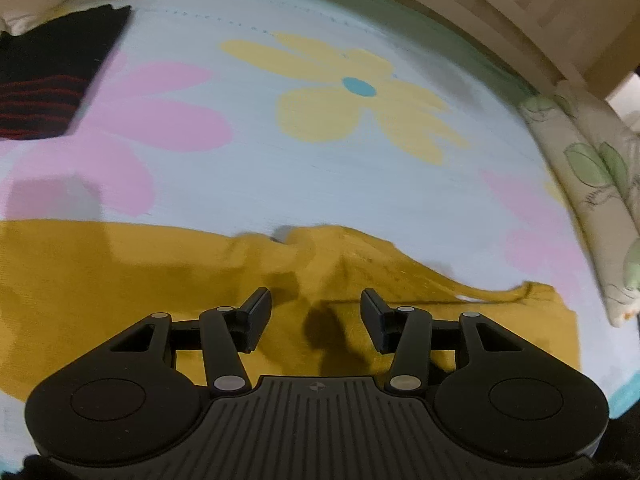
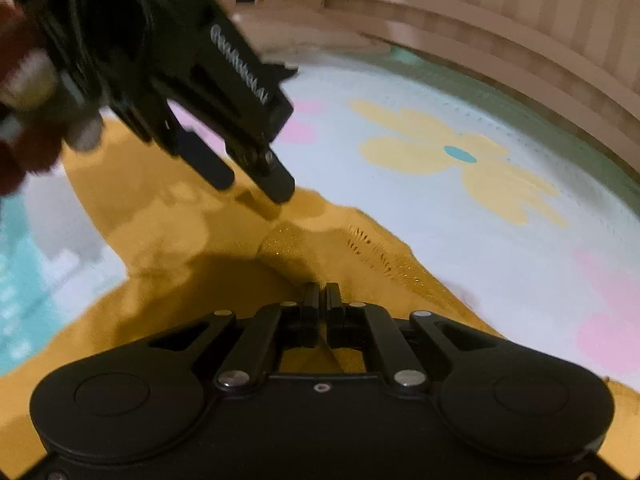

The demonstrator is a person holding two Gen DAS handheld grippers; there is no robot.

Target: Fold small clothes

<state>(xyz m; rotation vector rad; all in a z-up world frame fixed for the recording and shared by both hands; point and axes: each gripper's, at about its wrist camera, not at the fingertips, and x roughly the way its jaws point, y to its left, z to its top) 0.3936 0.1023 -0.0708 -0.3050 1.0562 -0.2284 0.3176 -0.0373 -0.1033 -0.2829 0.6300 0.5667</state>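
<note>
The mustard knit garment [image 1: 120,280] is lying partly flattened on the pastel flower-print mat [image 1: 320,168], its near edges rumpled, so the folding is looking barely begun. The right gripper [image 2: 322,300] is sitting pinched together at a raised ridge of the ribbed, soft cloth, though whether fabric is caught is unclear, while the left gripper [image 1: 316,316] is hovering half-open and empty above it. A folded black garment with red stripes [image 1: 52,80] is resting at the mat's far corner.

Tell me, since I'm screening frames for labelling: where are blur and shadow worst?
Right wrist view: the left gripper and hand are motion-smeared, with dark shadow on the mustard garment. Left wrist view: the flowered sheet is softly streaked; fisheye bends the headboard.
</note>
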